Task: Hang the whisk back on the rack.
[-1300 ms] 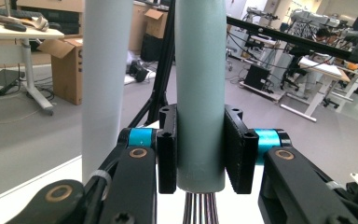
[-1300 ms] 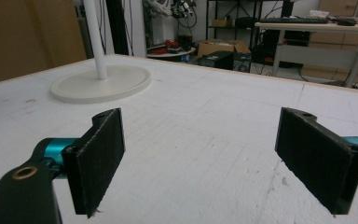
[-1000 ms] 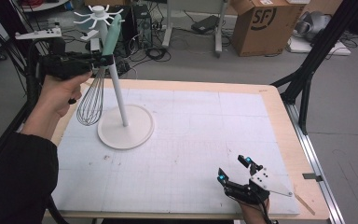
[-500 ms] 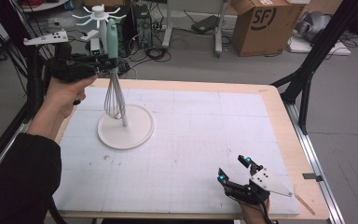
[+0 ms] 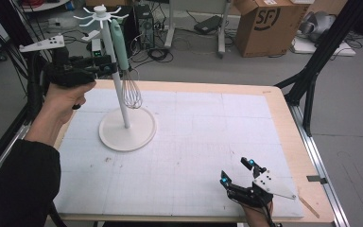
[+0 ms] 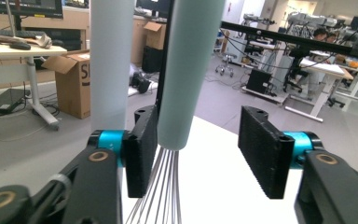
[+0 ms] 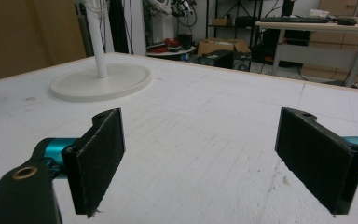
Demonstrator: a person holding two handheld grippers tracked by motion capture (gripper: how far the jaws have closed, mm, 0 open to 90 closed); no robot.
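A metal balloon whisk with a pale green cylindrical handle (image 5: 118, 45) hangs upright from one of the hooks at the top of the white pole stand with a round flat base (image 5: 127, 130), its wire loops dangling just beside the pole. The left gripper (image 5: 105, 64) is raised to the handle's lower part. In the left gripper view the handle (image 6: 186, 74) stands between the two black ribbed pads, close against the left-hand one (image 6: 140, 149), possibly touching it, and well clear of the other. The jaws stand apart, so nothing is clamped. Whether the hook alone carries the whisk I cannot tell for certain, but it looks that way.

Low at the near edge of the white gridded mat (image 5: 208, 137), the right gripper (image 5: 237, 174) hovers with its jaws spread wide and nothing between them; in the right gripper view the stand's base (image 7: 100, 81) lies well ahead of the pads.

The whisk looks light, with a stiff, smooth handle that could slip or swing on its hook if nudged. The wires are springy and would give under a squeeze. The better hold, I'd judge, is across the handle just above where the wires enter, which is about where the pads sit.
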